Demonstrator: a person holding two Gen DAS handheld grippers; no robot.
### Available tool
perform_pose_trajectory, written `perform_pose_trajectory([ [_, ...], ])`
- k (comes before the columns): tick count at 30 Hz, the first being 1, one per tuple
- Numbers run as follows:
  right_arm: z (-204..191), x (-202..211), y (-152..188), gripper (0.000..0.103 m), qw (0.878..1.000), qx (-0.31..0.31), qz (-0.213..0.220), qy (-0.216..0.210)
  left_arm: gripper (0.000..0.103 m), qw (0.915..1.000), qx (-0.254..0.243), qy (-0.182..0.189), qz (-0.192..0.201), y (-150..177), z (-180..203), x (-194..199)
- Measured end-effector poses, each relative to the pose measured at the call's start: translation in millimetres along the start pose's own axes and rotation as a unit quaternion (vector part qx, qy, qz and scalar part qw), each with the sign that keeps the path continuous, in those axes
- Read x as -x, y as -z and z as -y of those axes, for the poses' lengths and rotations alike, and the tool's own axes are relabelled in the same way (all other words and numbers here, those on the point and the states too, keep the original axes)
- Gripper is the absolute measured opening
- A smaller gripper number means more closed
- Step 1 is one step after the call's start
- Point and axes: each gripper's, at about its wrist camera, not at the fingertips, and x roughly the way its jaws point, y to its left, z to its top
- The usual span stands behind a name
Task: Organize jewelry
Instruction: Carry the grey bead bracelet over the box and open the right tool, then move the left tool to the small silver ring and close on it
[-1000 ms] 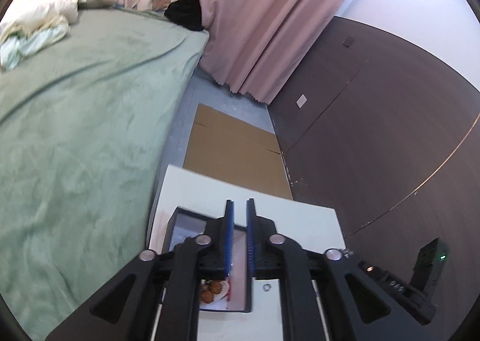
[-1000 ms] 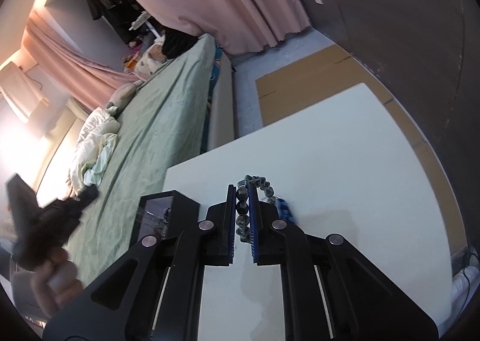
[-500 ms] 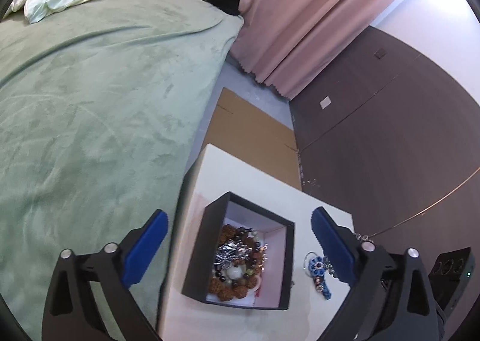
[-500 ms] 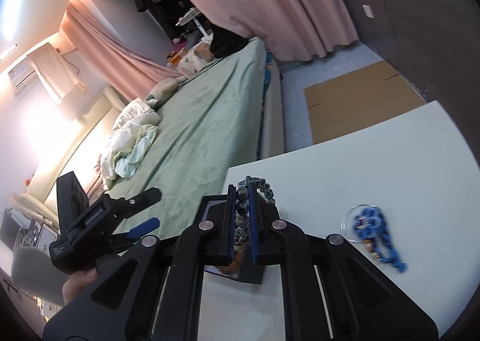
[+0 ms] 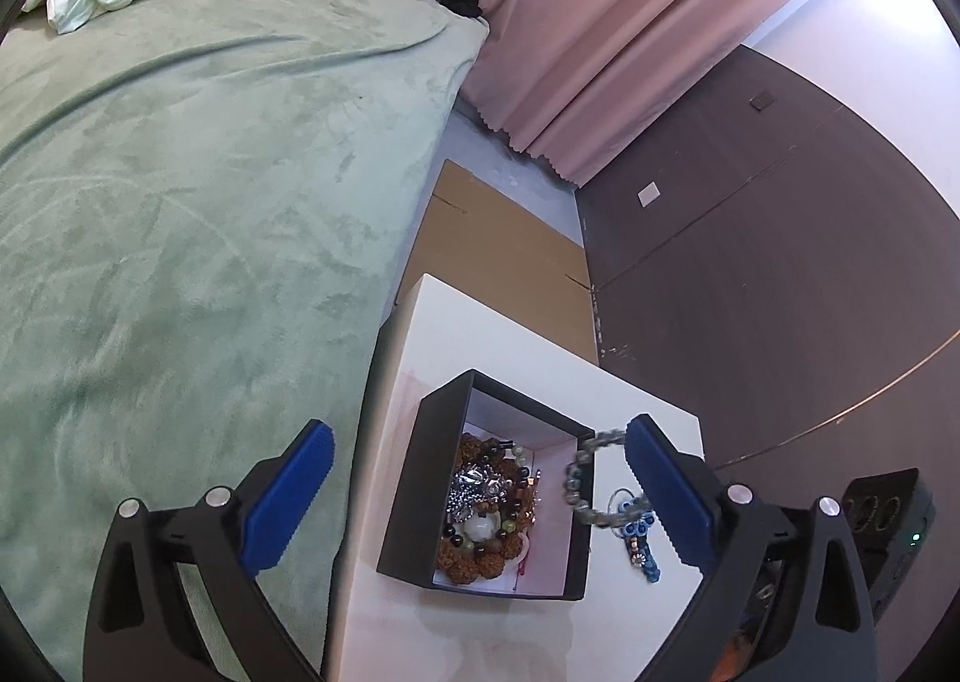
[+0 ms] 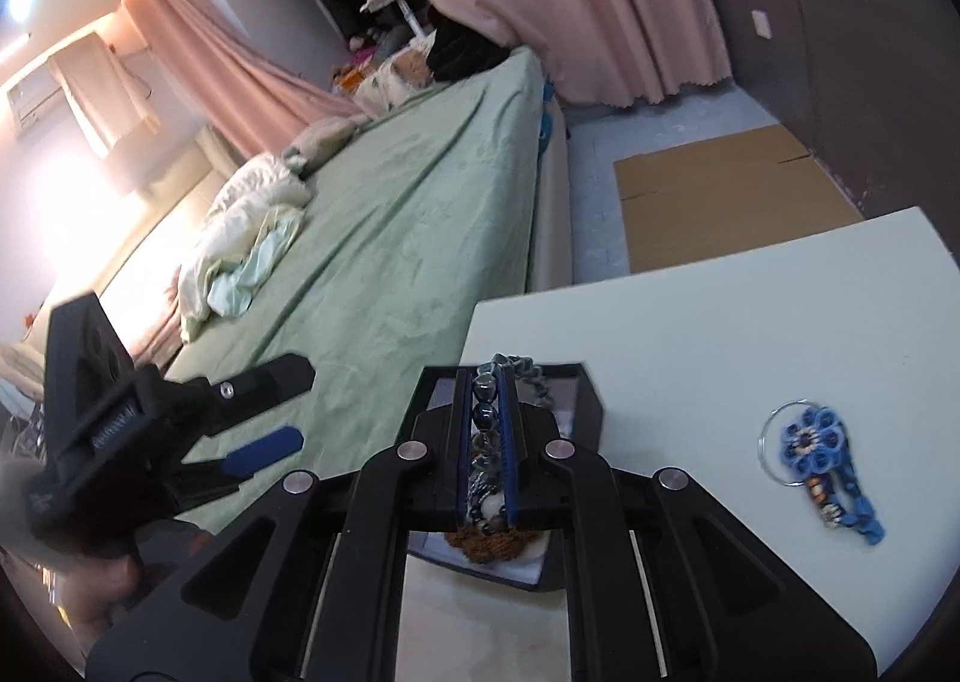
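right wrist: right tool (image 6: 485, 436) pinches bead bracelet (image 6: 483, 403) over black box (image 6: 585, 382); left tool (image 5: 477, 493) wide open, empty. centre over box, then release.

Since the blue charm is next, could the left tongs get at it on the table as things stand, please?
Probably yes: the left tongs gape wide and empty, and the blue charm lies uncovered on the white table beside the black box.
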Motion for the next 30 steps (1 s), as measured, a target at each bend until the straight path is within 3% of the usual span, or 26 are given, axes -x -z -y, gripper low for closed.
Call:
perform_pose_trajectory([
  [4,3,3,2,0.031,1.000,-0.009,-0.001,-0.016,0.094,1.0000,-0.003,0.003,-0.001,1,3,0],
  [13,38,43,0,0.031,0.999,-0.042,0.023,-0.001,0.093,0.9983,-0.056,0.014,-0.004,15,37,-5],
  [21,74,67,3,0.031,0.996,-0.075,0.022,0.032,0.080,0.9916,-0.127,0.010,-0.025,44,82,-27],
  [24,91,75,6,0.047,0.994,-0.095,0.016,0.051,0.072,0.9880,-0.152,0.006,-0.025,55,98,-33],
  [25,97,78,7,0.060,0.993,-0.102,0.014,0.059,0.070,0.9872,-0.158,0.005,-0.023,57,102,-34],
  [26,103,81,8,0.064,0.992,-0.107,0.014,0.066,0.068,0.9861,-0.165,0.004,-0.024,61,106,-37],
  [30,122,87,10,0.071,0.989,-0.120,-0.004,0.081,0.057,0.9819,-0.181,0.009,-0.053,71,118,-50],
])
